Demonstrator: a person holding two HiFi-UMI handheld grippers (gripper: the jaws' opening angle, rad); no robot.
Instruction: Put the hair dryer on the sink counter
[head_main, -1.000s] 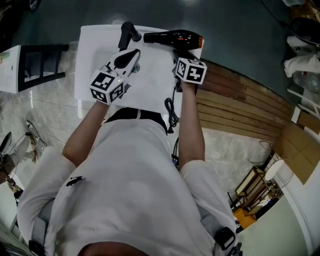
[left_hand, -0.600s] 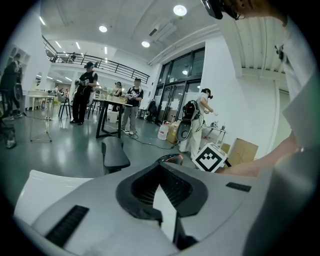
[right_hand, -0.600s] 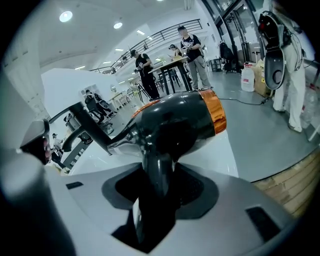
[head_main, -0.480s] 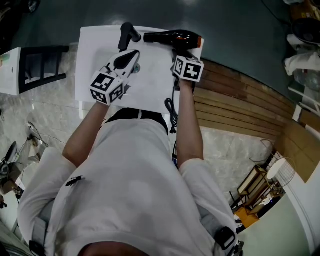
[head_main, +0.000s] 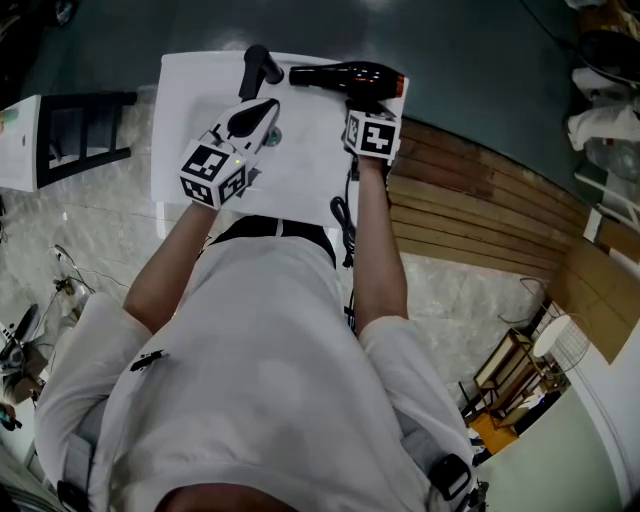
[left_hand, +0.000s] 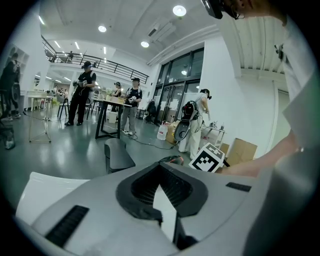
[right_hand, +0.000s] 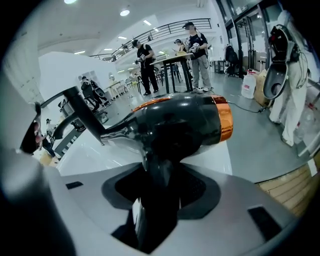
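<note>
Hair dryer: a black hair dryer (head_main: 350, 75) with an orange band at its rear is seen over the far right corner of the table (head_main: 190, 110). Its barrel is held roughly level, with the nozzle turned toward the faucet (head_main: 258, 62).
Contact with the table: whether the hair dryer (right_hand: 175, 122) is touching the white table top (right_hand: 100, 155) cannot be told from any view.
Right gripper: the right gripper (head_main: 360, 102) is pointed steeply down. In the right gripper view its jaws (right_hand: 156, 197) are closed on the dryer's black handle, which is set upright between them.
Left gripper: the left gripper (head_main: 266, 128) is held over the middle of the table, near the faucet. In the left gripper view its jaws (left_hand: 167, 215) are parted by a narrow gap, and only the white surface is seen through it.
Cord: a black cord (head_main: 345, 225) is seen hanging from the near edge of the table beside the right forearm.
Faucet: a black faucet (left_hand: 117, 155) is mounted at the table's far edge, left of the dryer's nozzle.
Surroundings: wooden planks (head_main: 480, 200) are laid to the right of the table.
</note>
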